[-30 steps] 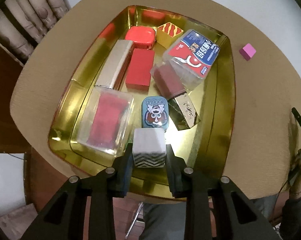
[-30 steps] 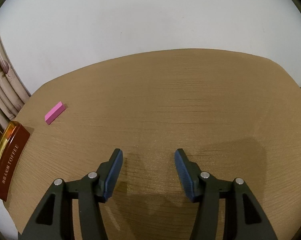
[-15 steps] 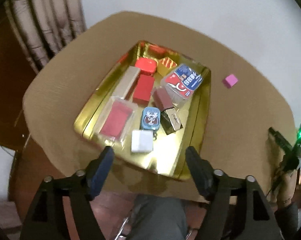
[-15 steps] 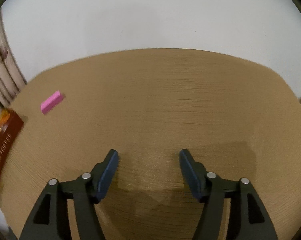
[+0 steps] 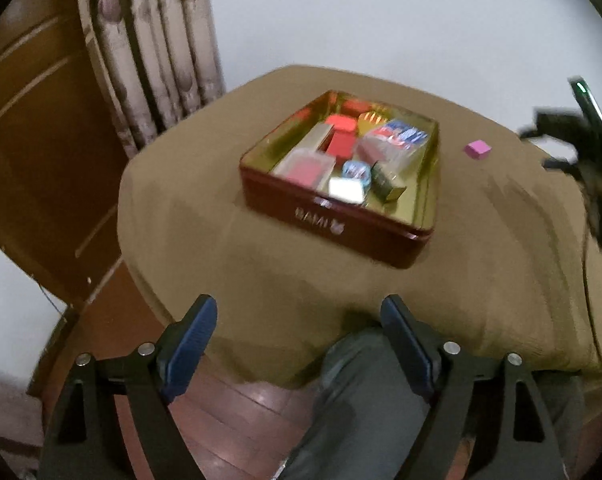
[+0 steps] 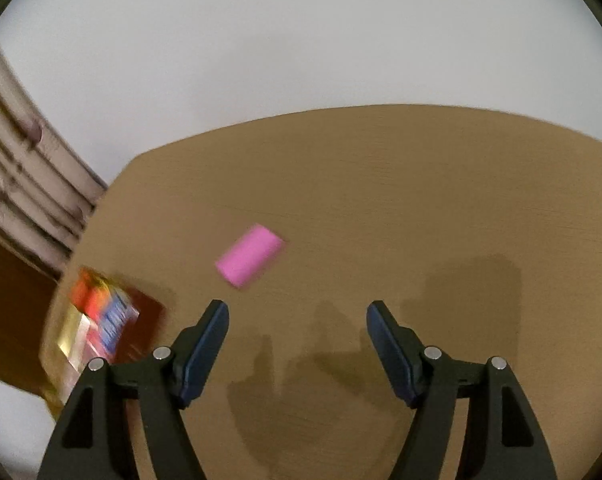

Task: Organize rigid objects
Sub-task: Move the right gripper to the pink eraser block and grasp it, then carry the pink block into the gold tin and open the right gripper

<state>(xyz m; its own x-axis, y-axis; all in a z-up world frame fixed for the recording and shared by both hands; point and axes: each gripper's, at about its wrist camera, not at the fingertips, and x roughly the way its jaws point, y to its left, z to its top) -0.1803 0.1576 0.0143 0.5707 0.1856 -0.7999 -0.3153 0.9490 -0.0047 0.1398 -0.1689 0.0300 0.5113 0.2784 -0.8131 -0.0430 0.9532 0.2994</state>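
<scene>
Jaws on the left gripper [image 5: 299, 316] have just been opening, empty, off the tabletop [image 5: 229, 240] edge; the right gripper [image 6: 297, 320] gapes empty. Beyond it lies the pink block [image 6: 249, 255], alone beside the box-filled tin [image 5: 333, 222].

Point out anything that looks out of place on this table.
The pink block lies alone on the bare table, outside the tin where the other small items are gathered. Nothing looks spilled or damaged, though blur hides fine detail.
</scene>
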